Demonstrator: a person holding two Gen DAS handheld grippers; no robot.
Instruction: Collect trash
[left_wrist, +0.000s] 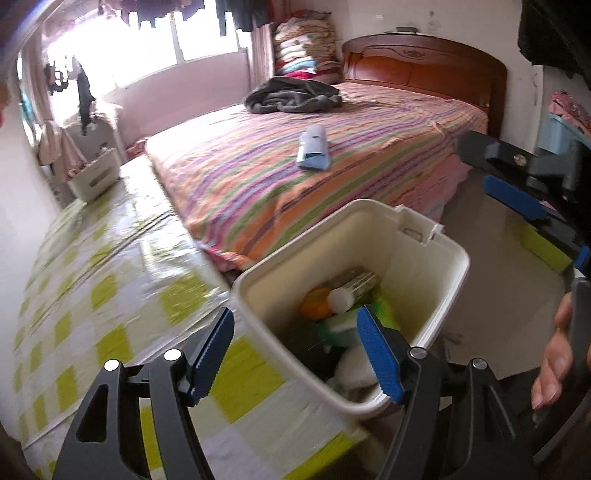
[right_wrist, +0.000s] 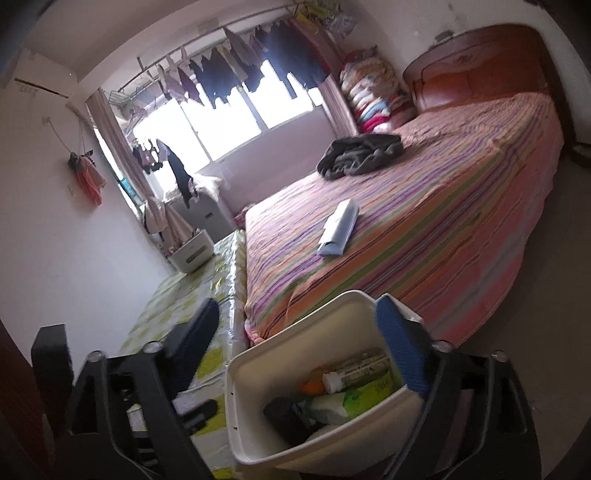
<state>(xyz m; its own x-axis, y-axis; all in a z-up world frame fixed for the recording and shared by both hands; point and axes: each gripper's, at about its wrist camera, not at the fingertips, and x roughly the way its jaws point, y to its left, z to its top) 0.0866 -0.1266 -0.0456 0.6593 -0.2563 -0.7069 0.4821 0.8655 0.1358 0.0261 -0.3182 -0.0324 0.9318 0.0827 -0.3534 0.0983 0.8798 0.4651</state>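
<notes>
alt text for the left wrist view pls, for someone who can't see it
An open left gripper hovers over a white plastic bin holding an orange bottle, a white-capped tube and green packaging. Behind it, a pale blue flat package and a dark grey crumpled garment lie on a striped bed.

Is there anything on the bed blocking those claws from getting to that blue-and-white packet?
Nothing visible does. The blue-and-white packet lies alone on the striped bed; the dark garment sits well behind it. Only the white bin stands below the open left claw.
</notes>
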